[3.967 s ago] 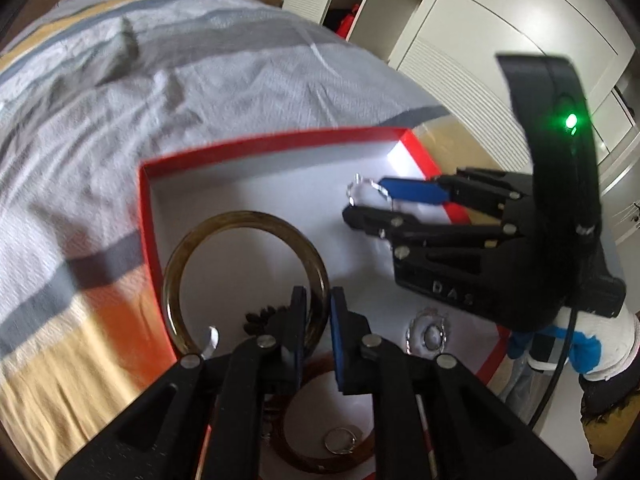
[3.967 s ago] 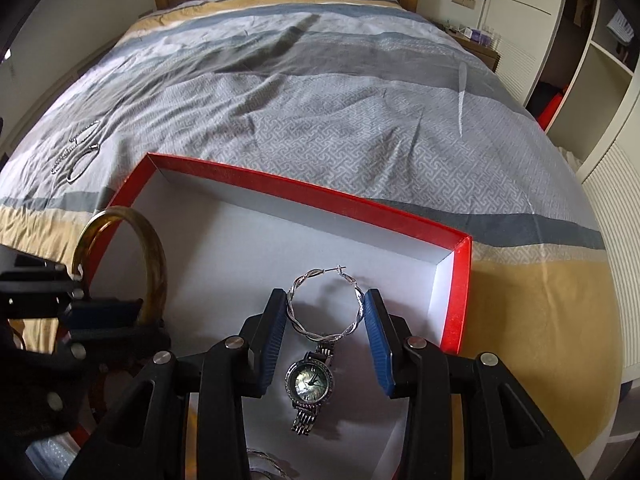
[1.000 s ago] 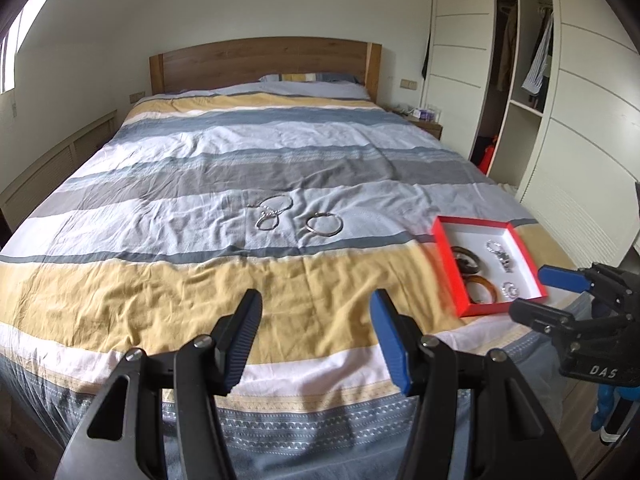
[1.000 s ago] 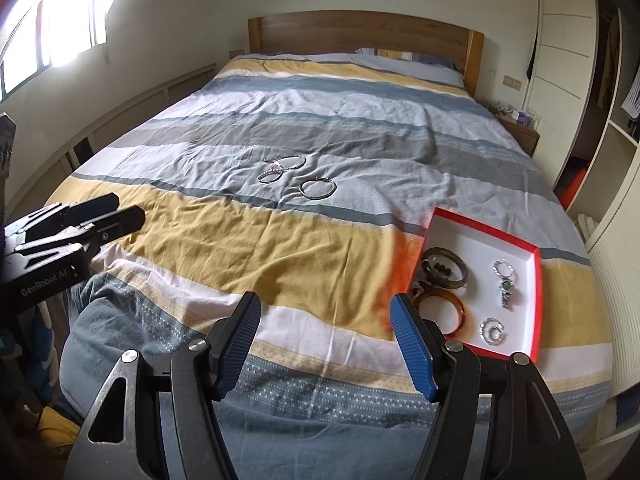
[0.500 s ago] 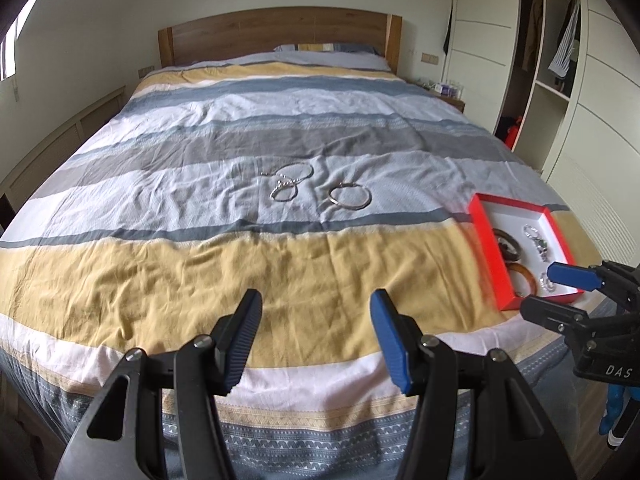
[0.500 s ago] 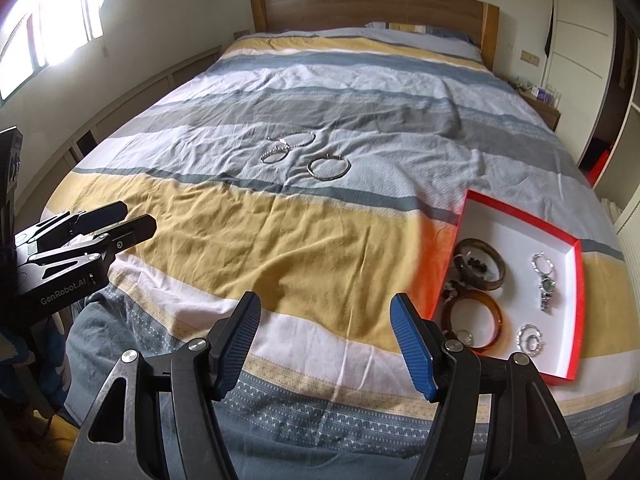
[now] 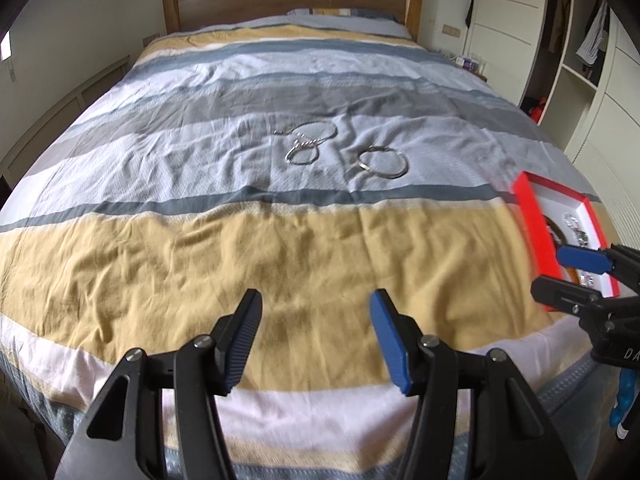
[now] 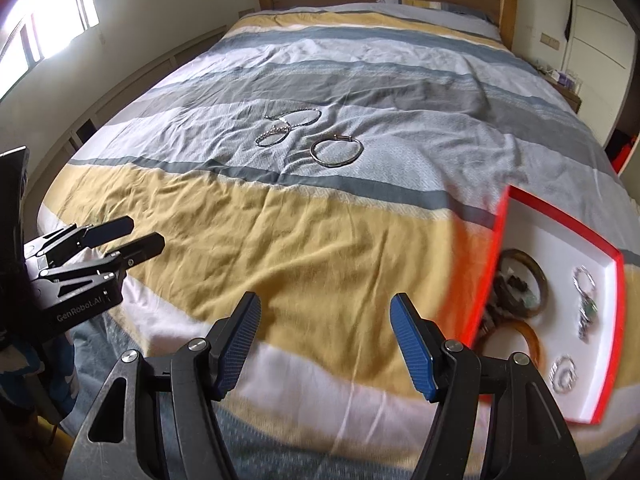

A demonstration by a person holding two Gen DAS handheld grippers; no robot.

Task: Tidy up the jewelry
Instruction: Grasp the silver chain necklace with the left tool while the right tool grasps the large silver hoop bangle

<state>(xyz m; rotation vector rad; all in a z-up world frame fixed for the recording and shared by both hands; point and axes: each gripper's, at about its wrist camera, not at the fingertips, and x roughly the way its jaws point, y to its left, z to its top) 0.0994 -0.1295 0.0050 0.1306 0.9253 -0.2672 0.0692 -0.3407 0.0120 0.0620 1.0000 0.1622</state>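
Both hand-held grippers, left (image 7: 314, 316) and right (image 8: 325, 320), are wide open and empty, aimed at the bracelets (image 8: 316, 136) lying ahead on the bed (image 8: 320, 240), probably next for the red box (image 8: 612, 320) off right.

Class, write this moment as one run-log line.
left gripper: open, empty | right gripper: open, empty | silver bangle, two chain bracelets: on bedspread | red box: part filled
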